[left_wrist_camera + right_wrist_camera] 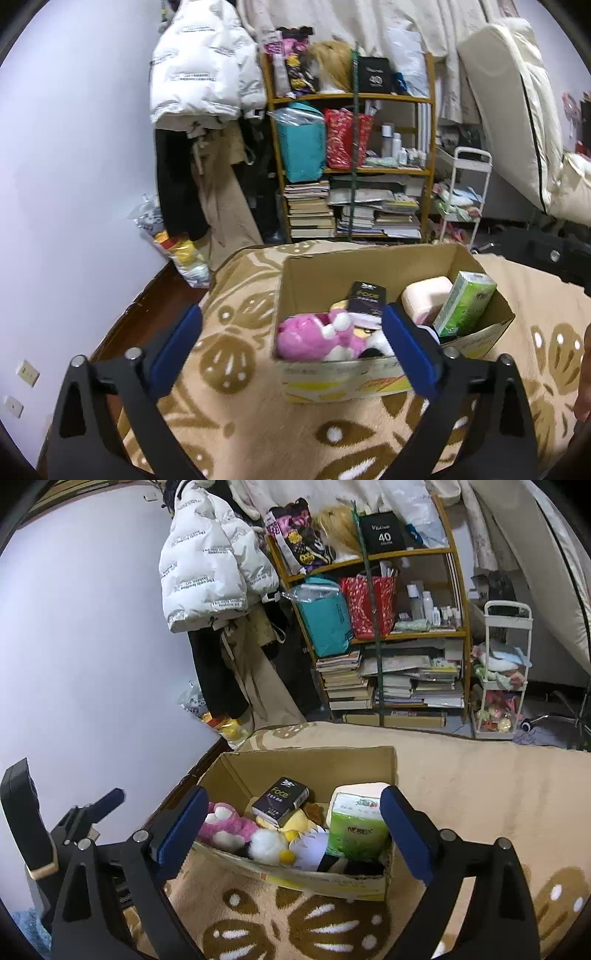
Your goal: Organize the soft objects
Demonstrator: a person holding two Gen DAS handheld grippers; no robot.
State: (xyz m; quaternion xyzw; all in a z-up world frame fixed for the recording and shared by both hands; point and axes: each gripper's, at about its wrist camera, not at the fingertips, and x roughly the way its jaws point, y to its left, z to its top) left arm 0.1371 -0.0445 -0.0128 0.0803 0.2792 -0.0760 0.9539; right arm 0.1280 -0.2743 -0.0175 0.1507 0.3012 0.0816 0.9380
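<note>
Both your left gripper (291, 349) and right gripper (293, 832) are hanging with jaws wide and holding nothing. The soft things are sitting in the cardboard box (240, 771) on the blanket (480, 794).

Risk: the green tissue pack (356, 827) is leaning at the front rim; brushing it may be tipping it out.

Count: one box, one green pack, one black pack (280, 801), one pink plush toy (225, 825).

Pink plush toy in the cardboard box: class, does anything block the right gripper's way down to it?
Nothing visible does. The pink plush toy lies uncovered at the left end of the cardboard box, and the open, empty right gripper sits above the box's near edge.
</note>
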